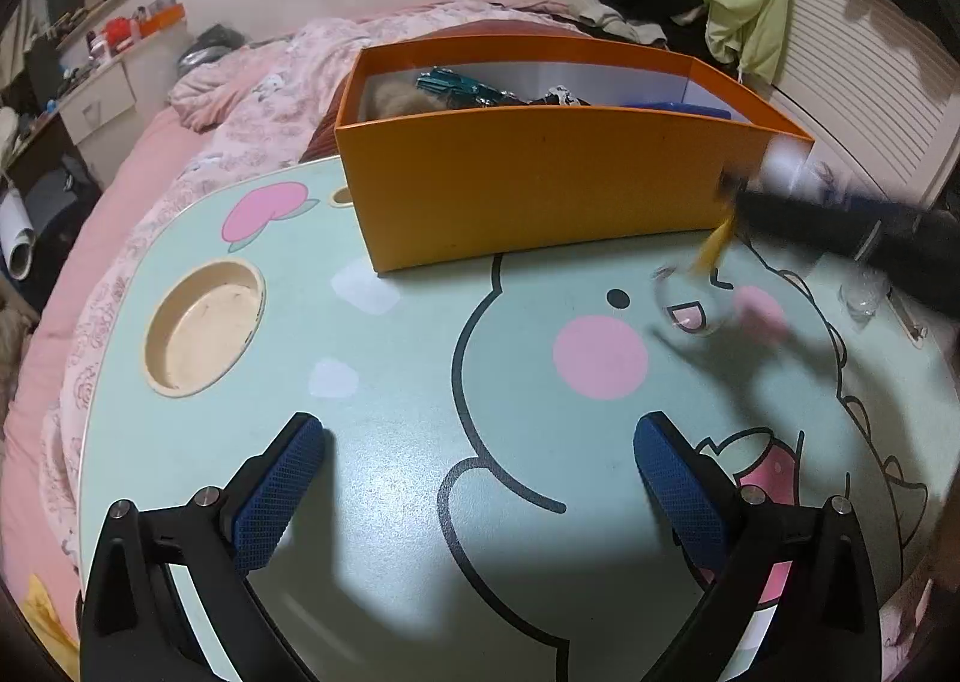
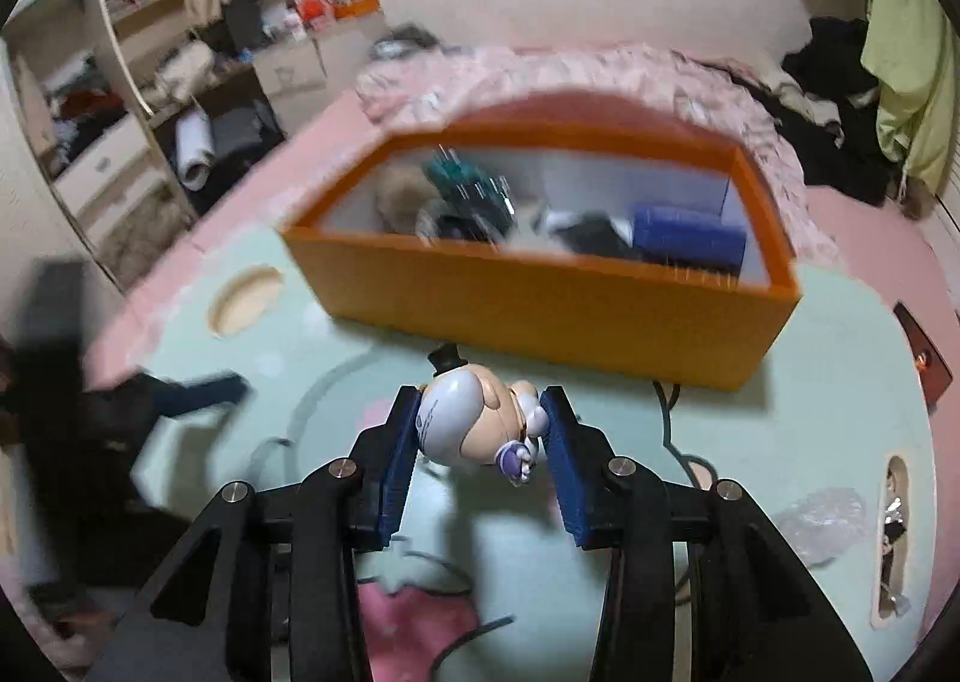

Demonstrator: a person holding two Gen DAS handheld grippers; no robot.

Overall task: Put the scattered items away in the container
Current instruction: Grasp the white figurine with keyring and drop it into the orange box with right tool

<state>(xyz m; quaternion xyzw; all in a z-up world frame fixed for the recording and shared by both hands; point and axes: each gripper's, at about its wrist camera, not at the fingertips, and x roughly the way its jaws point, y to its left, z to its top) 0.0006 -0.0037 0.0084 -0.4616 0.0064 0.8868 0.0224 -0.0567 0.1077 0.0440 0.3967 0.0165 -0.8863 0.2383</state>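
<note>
Between the blue pads of the right gripper [image 2: 483,433] sits a small toy figure [image 2: 474,421] with a white body and a tiny black hat; both pads press on its sides, so it is grasped above the mint tabletop [image 2: 828,382]. Just beyond it, at the far side, stands the orange box [image 2: 540,316], holding a blue block at the right, a teal object and a beige fluffy thing at the left. Nearer the left side, the left gripper [image 1: 480,478] is spread wide with nothing between its pads.
</note>
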